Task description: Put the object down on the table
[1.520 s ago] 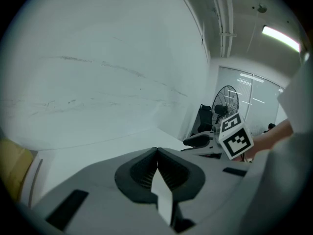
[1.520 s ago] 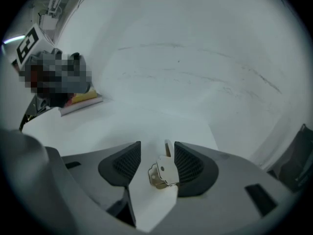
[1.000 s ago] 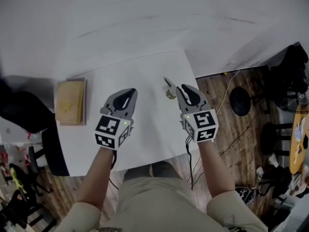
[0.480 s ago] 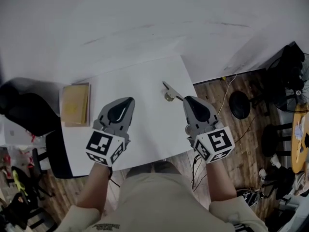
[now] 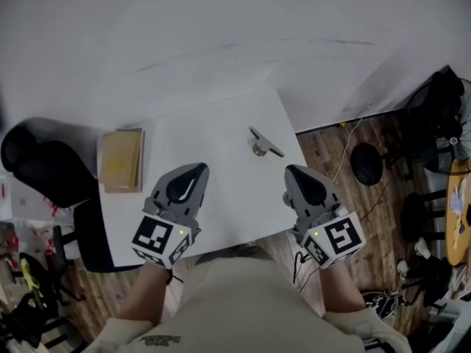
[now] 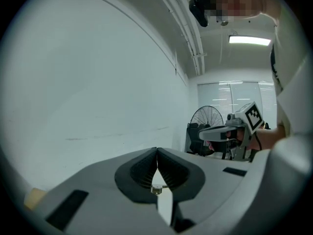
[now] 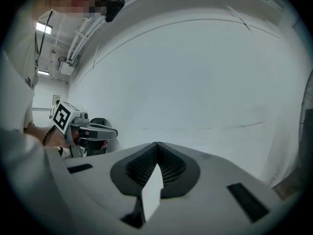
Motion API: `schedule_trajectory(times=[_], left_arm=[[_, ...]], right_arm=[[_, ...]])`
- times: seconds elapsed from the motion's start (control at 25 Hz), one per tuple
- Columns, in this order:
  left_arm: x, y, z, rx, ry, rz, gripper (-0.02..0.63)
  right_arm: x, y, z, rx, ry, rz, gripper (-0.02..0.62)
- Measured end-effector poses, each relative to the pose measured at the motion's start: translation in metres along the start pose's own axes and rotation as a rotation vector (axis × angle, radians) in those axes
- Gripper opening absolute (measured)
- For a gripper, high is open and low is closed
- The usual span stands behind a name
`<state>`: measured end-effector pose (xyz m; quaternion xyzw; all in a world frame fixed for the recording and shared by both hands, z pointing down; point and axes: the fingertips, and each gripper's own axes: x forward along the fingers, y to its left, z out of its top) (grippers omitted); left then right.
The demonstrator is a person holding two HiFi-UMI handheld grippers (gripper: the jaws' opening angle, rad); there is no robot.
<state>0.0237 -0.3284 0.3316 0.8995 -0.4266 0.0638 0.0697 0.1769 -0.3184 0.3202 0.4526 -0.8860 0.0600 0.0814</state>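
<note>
A small metal object (image 5: 263, 144), a flat strip on a round base, lies on the white table (image 5: 221, 131) near its right edge. Nothing touches it. My right gripper (image 5: 289, 168) hangs a short way nearer me, over the table's front right corner, its jaws shut with nothing between them (image 7: 157, 145). My left gripper (image 5: 199, 166) is over the table's front middle, also shut and empty (image 6: 157, 151). In the left gripper view the metal object (image 6: 156, 190) shows small through the gap under the closed pads.
A tan flat box (image 5: 122, 159) lies on the table's left edge. A black chair (image 5: 44, 169) stands left of the table. On the wooden floor to the right are cables and a black round stool (image 5: 366, 158). A fan (image 6: 207, 119) stands by the wall.
My right gripper has drawn back toward me, away from the metal object, which stays on the table, and its jaws have closed. The left gripper has also pulled back slightly.
</note>
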Motion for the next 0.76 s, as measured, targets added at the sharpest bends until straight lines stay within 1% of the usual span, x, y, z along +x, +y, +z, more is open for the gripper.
schedule_trajectory(times=[0.16, 0.32, 0.52, 0.76], left_arm=[[-0.003, -0.008, -0.005, -0.001, 0.018, -0.008, 0.021], [-0.007, -0.006, -0.002, -0.014, 0.011, -0.008, 0.021], [-0.012, 0.002, -0.001, 0.004, 0.012, 0.006, 0.021], [-0.014, 0.005, 0.002, 0.056, 0.019, 0.009, 0.021]], right_arm=[[-0.004, 0.010, -0.004, -0.001, 0.020, 0.023, 0.021], [-0.003, 0.013, -0.008, 0.002, 0.036, 0.027, 0.021], [0.001, 0.016, -0.009, -0.002, 0.038, 0.027, 0.021], [0.007, 0.025, -0.007, 0.015, 0.021, 0.029, 0.021]])
